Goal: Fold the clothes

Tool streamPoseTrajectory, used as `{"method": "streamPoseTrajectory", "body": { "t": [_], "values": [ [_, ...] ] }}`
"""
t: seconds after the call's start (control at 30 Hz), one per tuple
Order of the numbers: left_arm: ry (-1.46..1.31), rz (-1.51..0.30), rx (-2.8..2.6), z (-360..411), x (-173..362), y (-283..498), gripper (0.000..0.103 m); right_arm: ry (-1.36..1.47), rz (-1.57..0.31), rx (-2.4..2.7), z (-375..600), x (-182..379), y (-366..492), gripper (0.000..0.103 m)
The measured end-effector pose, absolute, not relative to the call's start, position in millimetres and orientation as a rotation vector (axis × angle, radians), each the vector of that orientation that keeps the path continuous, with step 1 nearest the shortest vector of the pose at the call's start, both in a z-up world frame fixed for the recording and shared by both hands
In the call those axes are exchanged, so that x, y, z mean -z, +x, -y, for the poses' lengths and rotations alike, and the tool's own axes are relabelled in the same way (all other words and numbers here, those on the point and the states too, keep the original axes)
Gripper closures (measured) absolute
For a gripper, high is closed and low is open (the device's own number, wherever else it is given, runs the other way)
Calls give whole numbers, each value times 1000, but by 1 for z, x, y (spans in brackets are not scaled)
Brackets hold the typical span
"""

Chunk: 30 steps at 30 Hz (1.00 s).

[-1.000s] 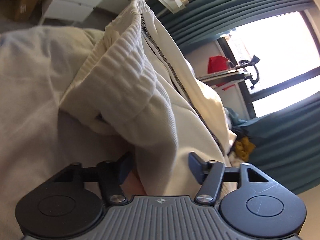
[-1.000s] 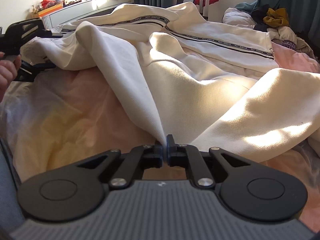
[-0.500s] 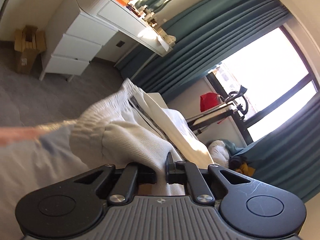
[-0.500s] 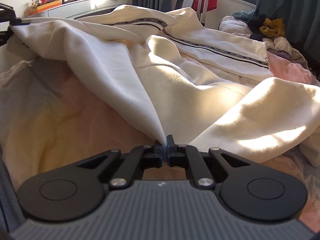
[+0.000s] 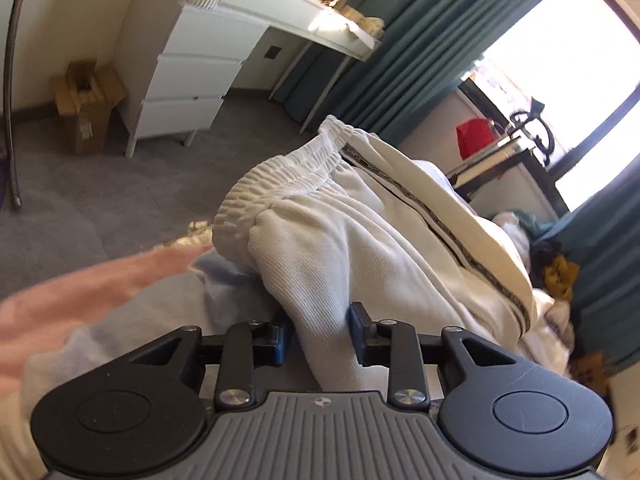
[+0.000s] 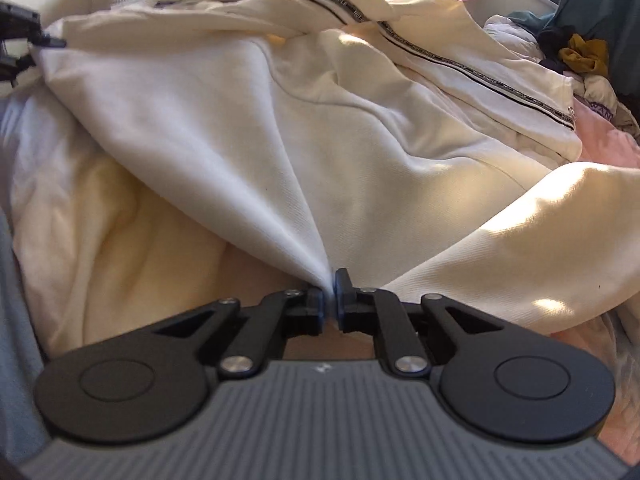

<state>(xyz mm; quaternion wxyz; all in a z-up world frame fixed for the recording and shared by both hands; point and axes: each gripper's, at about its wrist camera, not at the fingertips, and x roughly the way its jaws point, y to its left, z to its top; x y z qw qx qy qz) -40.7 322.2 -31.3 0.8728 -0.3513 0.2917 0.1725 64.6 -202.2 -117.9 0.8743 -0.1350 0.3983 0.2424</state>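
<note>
A cream garment (image 5: 360,240) with a ribbed elastic band and a black patterned stripe lies bunched on the bed. A thick fold of it runs between the fingers of my left gripper (image 5: 318,334). Its jaws are opening and stand a little apart from the cloth on both sides. In the right wrist view the same cream garment (image 6: 320,128) spreads across the bed, drawn to a point at my right gripper (image 6: 330,300). That gripper still pinches the edge, though its jaws are starting to open. The left gripper (image 6: 36,46) shows at the garment's far left corner.
A pink and pale blue bedspread (image 5: 80,300) lies under the garment. Beyond the bed are grey floor, a white drawer unit (image 5: 192,76), a cardboard box (image 5: 86,104) and teal curtains (image 5: 420,40). More clothes (image 6: 580,52) are heaped at the far right of the bed.
My left gripper closed on the garment's fold, rose with it, and its jaws have now come apart again. The right gripper stayed put, its pads parting slightly.
</note>
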Motion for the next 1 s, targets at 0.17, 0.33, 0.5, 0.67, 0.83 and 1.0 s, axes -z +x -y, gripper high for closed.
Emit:
{"method": "streamPoseTrajectory", "body": {
  "t": [0.17,0.33,0.5,0.67,0.83,1.0],
  "values": [
    [-619,-530,-360,-306,-2,-66,44,-12,-809,-507,235,91,64,84],
    [-505,-474,-296,-272,-33,-82,39,203,-749,-455,273,71,57,74],
    [-418,-459,-131,-204,-53,-61,35,375,-679,-331,316,56,66,73],
    [-349,-500,52,-116,-49,-17,35,508,-649,-138,364,55,92,70],
    [-314,-553,188,-39,-25,28,35,584,-614,0,405,56,128,70],
    [-254,-599,275,13,13,63,35,597,-568,115,444,69,160,49]
  ]
}}
